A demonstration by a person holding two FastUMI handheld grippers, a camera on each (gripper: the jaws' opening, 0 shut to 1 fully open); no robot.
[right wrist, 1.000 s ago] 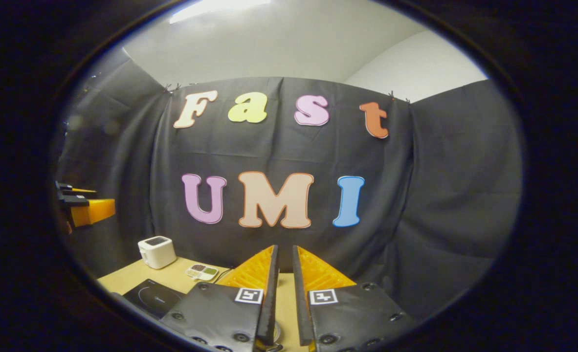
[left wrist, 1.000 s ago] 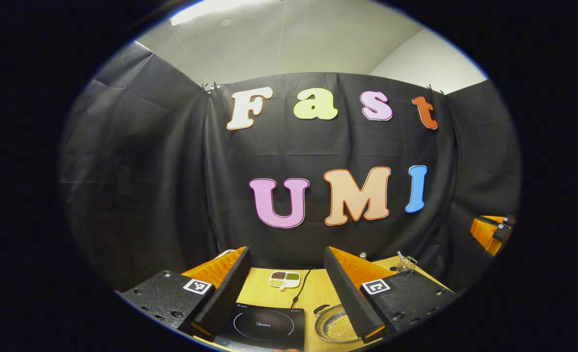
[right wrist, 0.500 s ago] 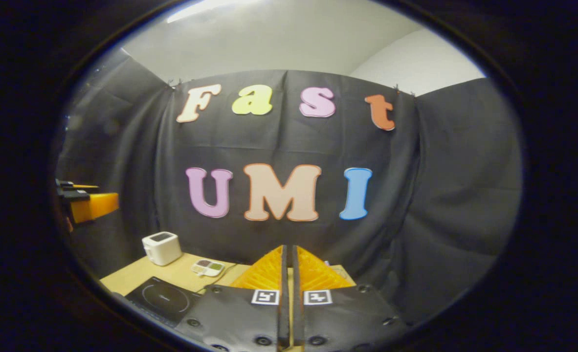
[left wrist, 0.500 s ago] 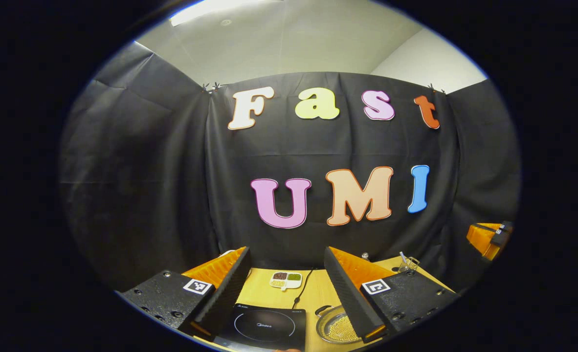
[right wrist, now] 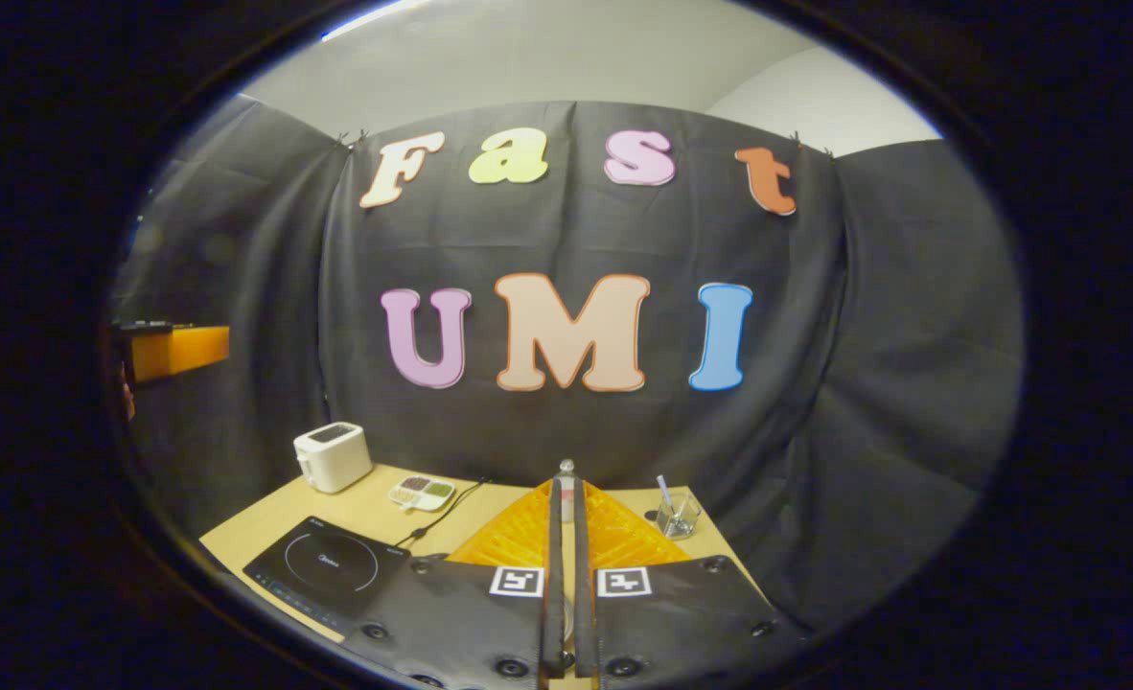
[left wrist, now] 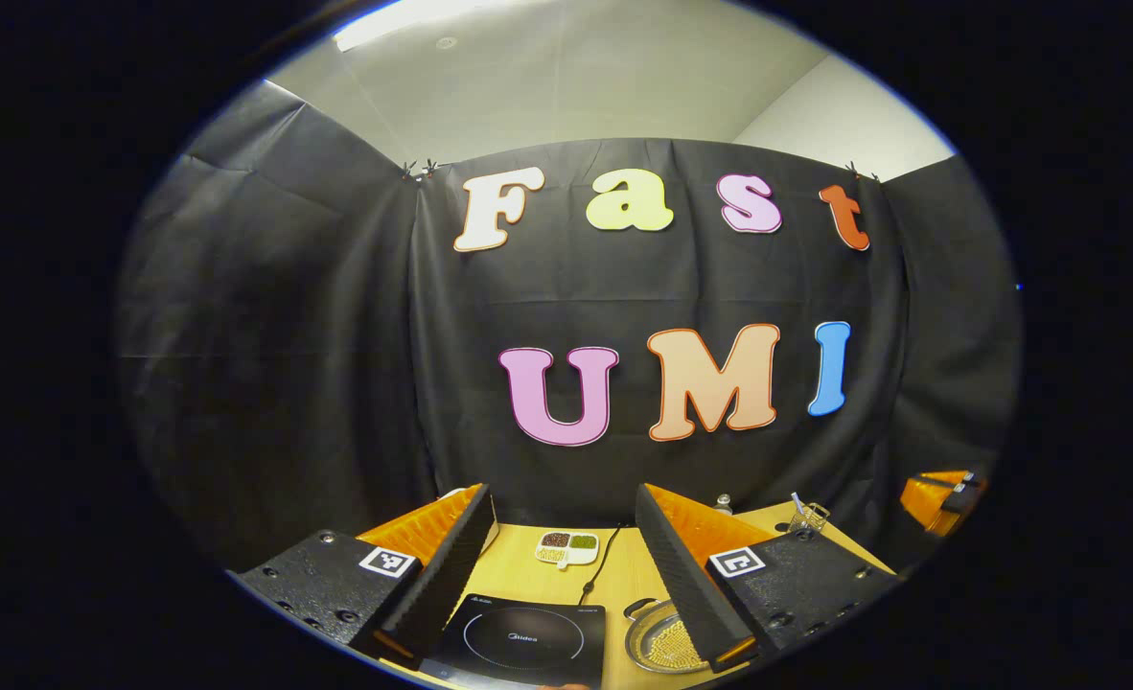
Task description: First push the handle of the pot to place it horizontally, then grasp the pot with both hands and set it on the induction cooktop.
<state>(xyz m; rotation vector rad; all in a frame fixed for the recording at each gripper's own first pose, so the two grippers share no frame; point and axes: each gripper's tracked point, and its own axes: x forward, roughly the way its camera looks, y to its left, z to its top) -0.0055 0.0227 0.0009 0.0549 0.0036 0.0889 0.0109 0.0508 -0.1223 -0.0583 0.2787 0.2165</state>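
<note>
In the left gripper view the steel pot point(left wrist: 660, 644) with yellow grains inside sits on the wooden table, just right of the black induction cooktop point(left wrist: 528, 637). One small pot handle point(left wrist: 635, 606) shows at its far left rim; my right finger covers the rest. My left gripper point(left wrist: 562, 491) hangs open above the cooktop and pot with nothing between its fingers. In the right gripper view my right gripper point(right wrist: 566, 481) is shut and empty, held above the table right of the cooktop point(right wrist: 327, 570). The right gripper point(left wrist: 940, 489) also shows far right.
A white toaster point(right wrist: 332, 455) stands at the table's back left. A small divided dish point(right wrist: 421, 492) and the cooktop's cable point(right wrist: 447, 508) lie behind the cooktop. A glass point(right wrist: 677, 517) with a stick stands at the back right. The left gripper point(right wrist: 173, 350) shows far left.
My right gripper has gone from slightly open to shut and tipped downward, bringing more of the table into view. The left gripper has hardly moved.
</note>
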